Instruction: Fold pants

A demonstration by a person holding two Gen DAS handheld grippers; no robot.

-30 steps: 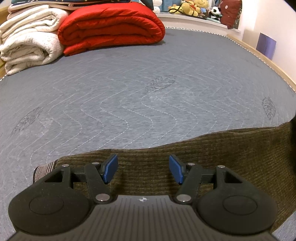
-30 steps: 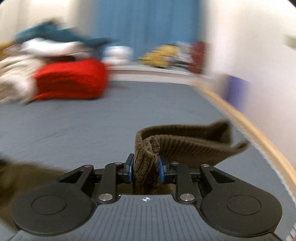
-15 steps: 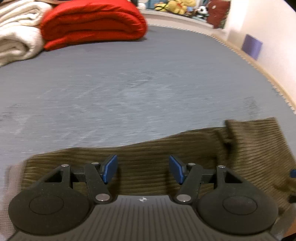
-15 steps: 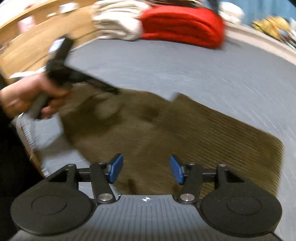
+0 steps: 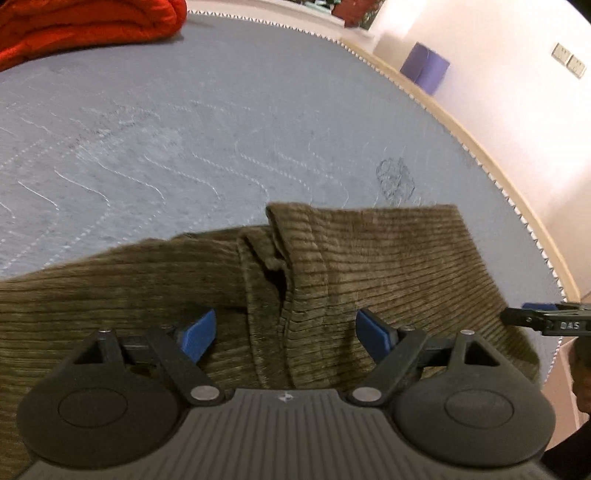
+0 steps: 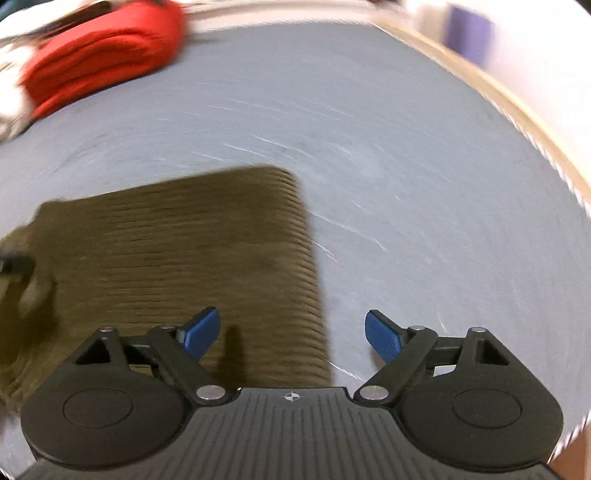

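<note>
Olive-brown corduroy pants (image 5: 369,258) lie on the grey quilted bed, with one part folded over onto the rest and a bunched ridge at the fold's edge. My left gripper (image 5: 284,334) is open just above the pants, its blue pads either side of that ridge. In the right wrist view the pants (image 6: 184,251) lie flat with a straight right edge. My right gripper (image 6: 291,334) is open and empty over that edge, the left pad above cloth and the right pad above bare mattress. The right gripper's tip shows in the left wrist view (image 5: 543,317).
A red folded blanket (image 5: 85,22) lies at the far end of the bed and shows blurred in the right wrist view (image 6: 103,62). The bed's wooden edge (image 5: 517,192) runs along the right by a white wall. A purple box (image 5: 424,68) stands by the wall.
The right gripper let go of the pant end it carried over and has swung to the fold's right edge. The left gripper shifted right along the pants, staying open.
</note>
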